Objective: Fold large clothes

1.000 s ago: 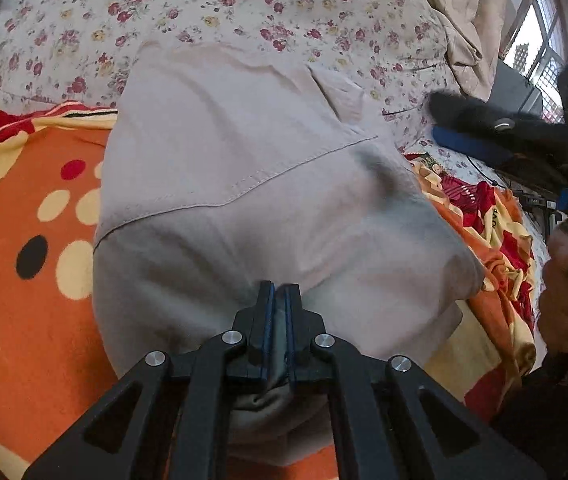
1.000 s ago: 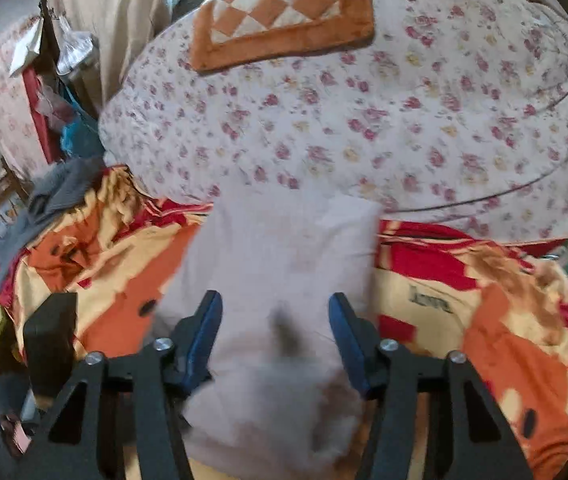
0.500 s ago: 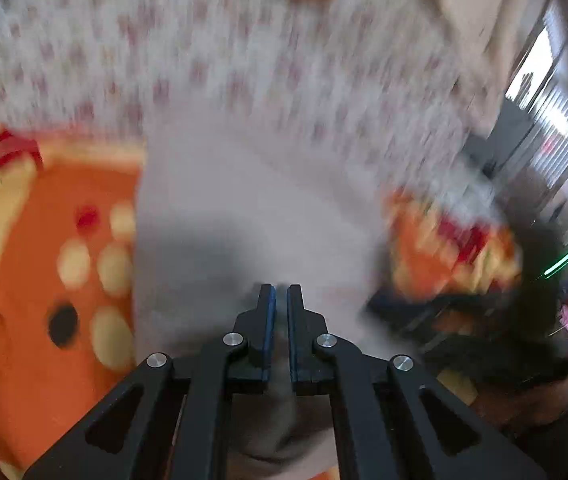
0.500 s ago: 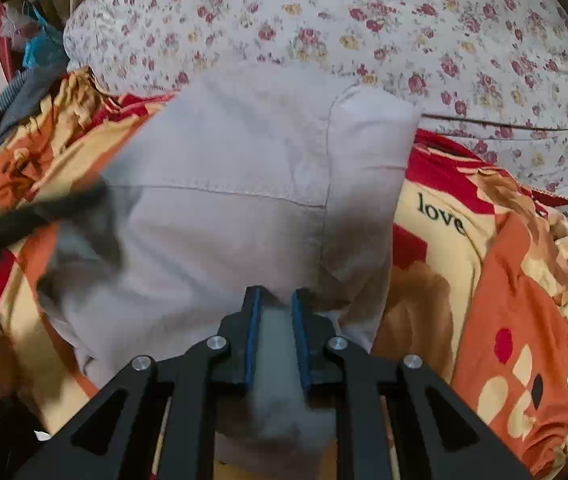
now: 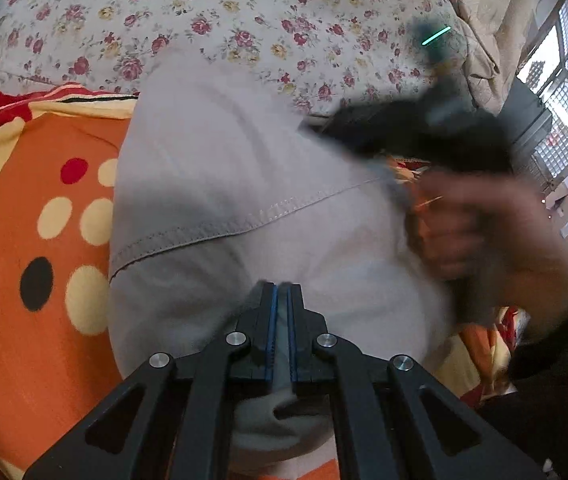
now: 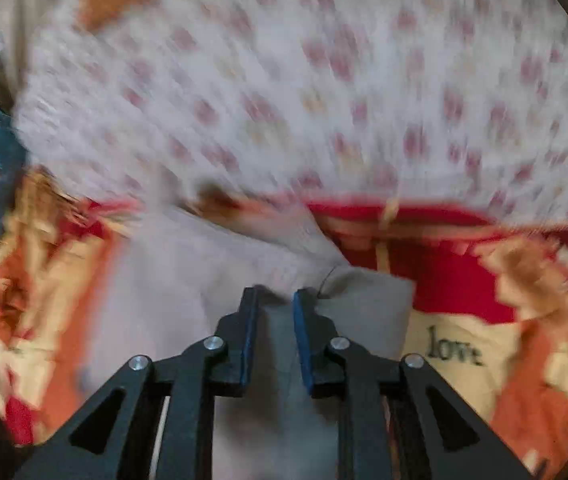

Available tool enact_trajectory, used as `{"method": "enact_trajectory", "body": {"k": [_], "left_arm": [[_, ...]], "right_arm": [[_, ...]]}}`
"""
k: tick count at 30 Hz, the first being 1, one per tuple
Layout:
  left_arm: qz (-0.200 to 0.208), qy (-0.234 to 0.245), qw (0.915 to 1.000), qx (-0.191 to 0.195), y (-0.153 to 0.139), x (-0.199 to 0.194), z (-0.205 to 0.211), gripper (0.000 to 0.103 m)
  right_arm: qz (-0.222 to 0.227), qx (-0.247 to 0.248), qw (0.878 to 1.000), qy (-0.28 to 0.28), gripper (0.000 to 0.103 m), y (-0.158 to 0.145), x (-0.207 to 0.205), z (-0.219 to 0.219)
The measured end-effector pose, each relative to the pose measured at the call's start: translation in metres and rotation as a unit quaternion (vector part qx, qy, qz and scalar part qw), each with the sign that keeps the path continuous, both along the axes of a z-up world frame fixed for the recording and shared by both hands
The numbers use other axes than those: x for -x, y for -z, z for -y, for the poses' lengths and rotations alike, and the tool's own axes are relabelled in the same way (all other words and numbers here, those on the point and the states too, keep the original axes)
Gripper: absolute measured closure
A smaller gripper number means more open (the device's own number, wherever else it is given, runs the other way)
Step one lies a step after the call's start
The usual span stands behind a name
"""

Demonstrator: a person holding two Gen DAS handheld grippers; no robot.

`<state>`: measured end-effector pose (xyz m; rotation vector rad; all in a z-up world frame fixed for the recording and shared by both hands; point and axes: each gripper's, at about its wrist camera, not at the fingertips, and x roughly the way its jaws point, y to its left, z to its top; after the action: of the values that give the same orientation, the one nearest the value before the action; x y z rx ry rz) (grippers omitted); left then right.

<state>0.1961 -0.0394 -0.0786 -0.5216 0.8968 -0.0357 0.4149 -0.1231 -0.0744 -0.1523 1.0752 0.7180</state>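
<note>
The grey garment [image 5: 219,184] lies on the orange patterned blanket [image 5: 23,240], its far edge against the floral quilt [image 5: 203,12], already gathered into a compact slab with a stitched seam running across its top layer. We hold it at two points along its near edge: our left gripper [image 5: 279,300] is clamped fully shut on a pinch of the cloth, and our right gripper [image 6: 275,300] has its jaws drawn in on a thick bunch of the same fabric at the right corner, where the cloth lifts off the blanket beside the printed word "love" [image 6: 454,350]. Those right jaws have just been closing, with fabric between them. In the left view our right hand [image 5: 476,232] shows only as a blur over the garment's right side, so its exact contact there is hard to read. We judge the task partly done: the piece looks folded at least once, and another fold away from us, then a smoothing and release, appear to remain.
</note>
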Motion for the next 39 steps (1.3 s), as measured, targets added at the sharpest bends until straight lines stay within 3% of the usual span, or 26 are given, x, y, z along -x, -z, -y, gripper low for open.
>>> {"method": "enact_trajectory", "body": {"k": [1, 2, 5, 6, 9, 12, 16, 20, 22, 26, 28, 30, 32, 35, 39], "left_arm": [[0.004, 0.000, 1.0000, 0.003, -0.006, -0.001, -0.001, 0.103], [0.007, -0.006, 1.0000, 0.000, -0.014, -0.001, -0.004, 0.103], [0.044, -0.030, 0.9983, -0.022, -0.045, -0.014, -0.017, 0.103], [0.056, -0.038, 0.9972, -0.032, -0.056, -0.026, -0.023, 0.095], [0.052, -0.073, 0.9954, -0.033, -0.069, -0.076, -0.046, 0.088], [0.022, -0.118, 0.9924, -0.026, -0.054, -0.127, -0.067, 0.088], [-0.071, -0.133, 0.9845, -0.089, 0.011, -0.174, -0.073, 0.088], [-0.062, -0.140, 0.9784, -0.139, 0.031, -0.175, -0.060, 0.088], [-0.064, -0.142, 0.9784, -0.135, 0.034, -0.178, -0.064, 0.088], [-0.055, -0.135, 0.9841, -0.101, 0.027, -0.174, -0.074, 0.088], [-0.047, -0.132, 0.9872, -0.075, 0.008, -0.161, -0.082, 0.088], [-0.014, -0.125, 0.9910, -0.046, -0.023, -0.133, -0.087, 0.087], [0.007, -0.116, 0.9915, -0.059, -0.048, -0.099, -0.085, 0.080], [0.008, -0.091, 0.9926, -0.080, -0.055, -0.053, -0.072, 0.078], [0.012, -0.045, 0.9968, -0.065, -0.046, -0.002, -0.040, 0.078]], "right_arm": [[-0.005, 0.021, 1.000, 0.007, 0.085, 0.024, -0.007, 0.000], [-0.005, 0.002, 1.000, 0.010, 0.085, 0.036, -0.011, 0.004], [-0.001, -0.020, 1.000, 0.013, 0.083, 0.035, -0.010, 0.008], [0.005, -0.021, 1.000, 0.011, 0.083, 0.035, -0.007, 0.008], [0.006, -0.028, 1.000, 0.014, 0.083, 0.035, -0.003, 0.011], [0.010, -0.026, 1.000, 0.014, 0.083, 0.035, 0.001, 0.011], [0.007, -0.031, 0.999, 0.012, 0.083, 0.034, -0.008, 0.010], [-0.005, -0.036, 0.999, 0.014, 0.083, 0.038, -0.010, 0.014], [-0.011, -0.037, 0.999, 0.016, 0.083, 0.041, -0.011, 0.013], [-0.008, -0.035, 0.999, 0.016, 0.083, 0.042, -0.011, 0.012], [-0.003, -0.038, 0.999, 0.016, 0.082, 0.038, -0.008, 0.014], [-0.004, -0.054, 0.998, 0.015, 0.081, 0.025, -0.005, 0.021], [-0.005, -0.088, 0.996, 0.021, 0.081, 0.004, -0.005, 0.036], [0.018, -0.123, 0.992, 0.020, 0.076, -0.035, 0.011, 0.066], [0.044, -0.103, 0.992, -0.065, 0.076, -0.057, 0.063, 0.079]]}}
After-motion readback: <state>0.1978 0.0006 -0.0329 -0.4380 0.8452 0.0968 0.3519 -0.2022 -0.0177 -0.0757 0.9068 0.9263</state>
